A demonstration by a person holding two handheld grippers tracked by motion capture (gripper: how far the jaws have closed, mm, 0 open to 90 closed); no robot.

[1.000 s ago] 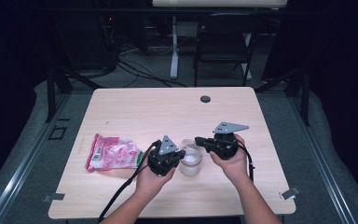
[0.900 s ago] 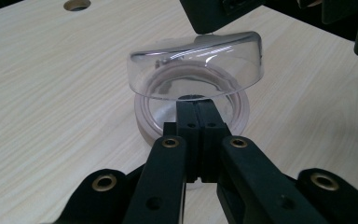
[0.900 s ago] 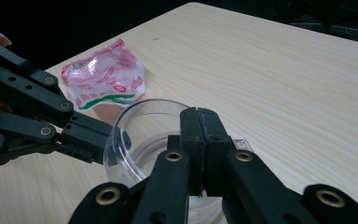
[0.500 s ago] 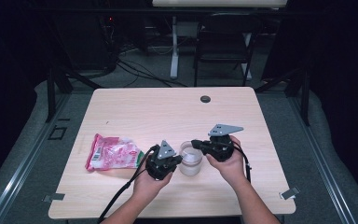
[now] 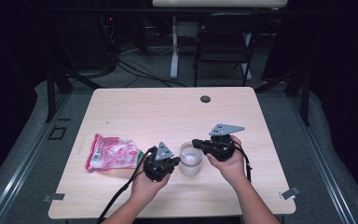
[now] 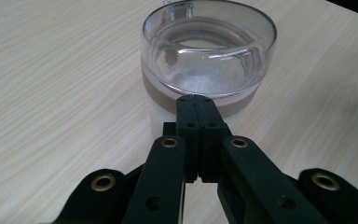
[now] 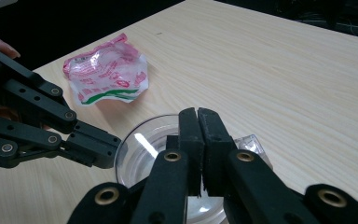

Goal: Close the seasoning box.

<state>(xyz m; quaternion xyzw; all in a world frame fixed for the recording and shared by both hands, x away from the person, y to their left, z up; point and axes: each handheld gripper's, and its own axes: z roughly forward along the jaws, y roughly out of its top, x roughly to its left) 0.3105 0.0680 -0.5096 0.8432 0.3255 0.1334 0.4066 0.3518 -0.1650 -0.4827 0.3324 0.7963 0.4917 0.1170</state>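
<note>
While both tongs are pressed together and pinch nothing, the clear cup [image 5: 190,158] stands between them on the bench [image 5: 168,112]

Left tongs [image 5: 173,162] touch the cup's near wall with their tips; right tongs [image 5: 196,142] hover over its rim from the other side. Cup is upright, round, with no long axis; both hands are about equally near. Pink packet [image 5: 113,152] lies beyond the left tongs, well apart

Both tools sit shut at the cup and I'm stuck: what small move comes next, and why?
Probably open the right tool to take the cup by its rim: both tools are shut, holding nothing, and the left tool only noses its wall.
</note>
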